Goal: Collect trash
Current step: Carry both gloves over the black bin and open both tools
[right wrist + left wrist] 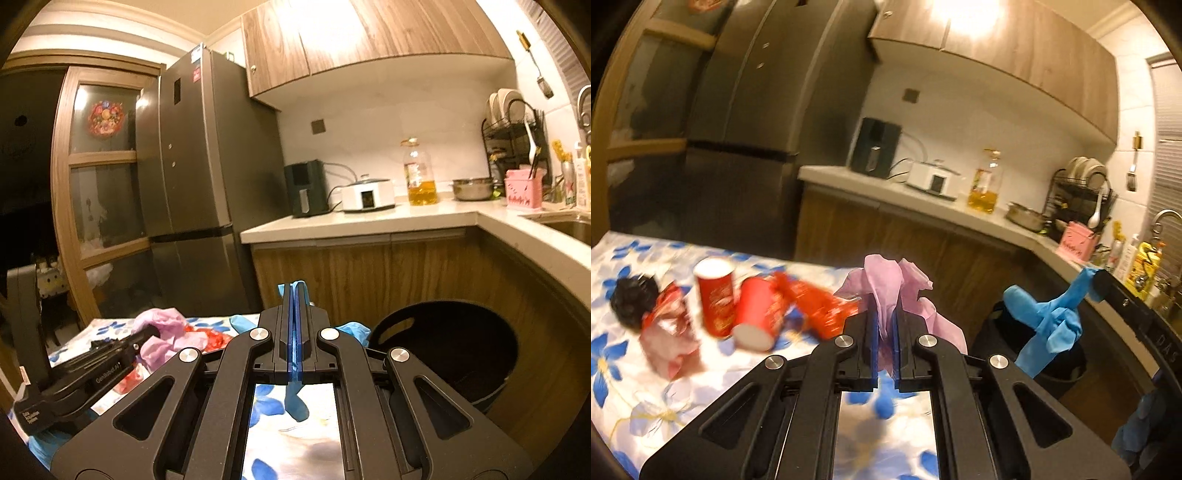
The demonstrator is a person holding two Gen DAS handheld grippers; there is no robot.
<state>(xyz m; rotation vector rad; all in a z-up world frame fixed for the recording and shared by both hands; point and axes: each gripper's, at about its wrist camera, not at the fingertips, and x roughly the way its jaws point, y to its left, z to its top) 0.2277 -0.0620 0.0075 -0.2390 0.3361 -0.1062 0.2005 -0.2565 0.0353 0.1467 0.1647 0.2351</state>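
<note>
My left gripper point(885, 314) is shut on a crumpled lilac piece of trash point(886, 284), held above the flower-print table point(635, 391). In the right wrist view the left gripper point(151, 332) carries the same lilac piece point(162, 319) at the left. My right gripper point(294, 295) is shut on a blue glove point(352, 328). From the left wrist view the right gripper point(1097, 286) has the glove point(1047, 314) dangling over a black bin point(1067, 369). On the table lie two red cups point(714, 295) point(757, 314), red wrappers point(820, 306) and a black clump point(631, 299).
The black bin point(443, 354) stands on the floor between the table's right end and the wooden cabinets. A counter point(369, 221) holds an oil bottle point(421, 177), a white cooker point(367, 194) and a dish rack point(513, 136). A grey fridge point(195, 166) stands behind the table.
</note>
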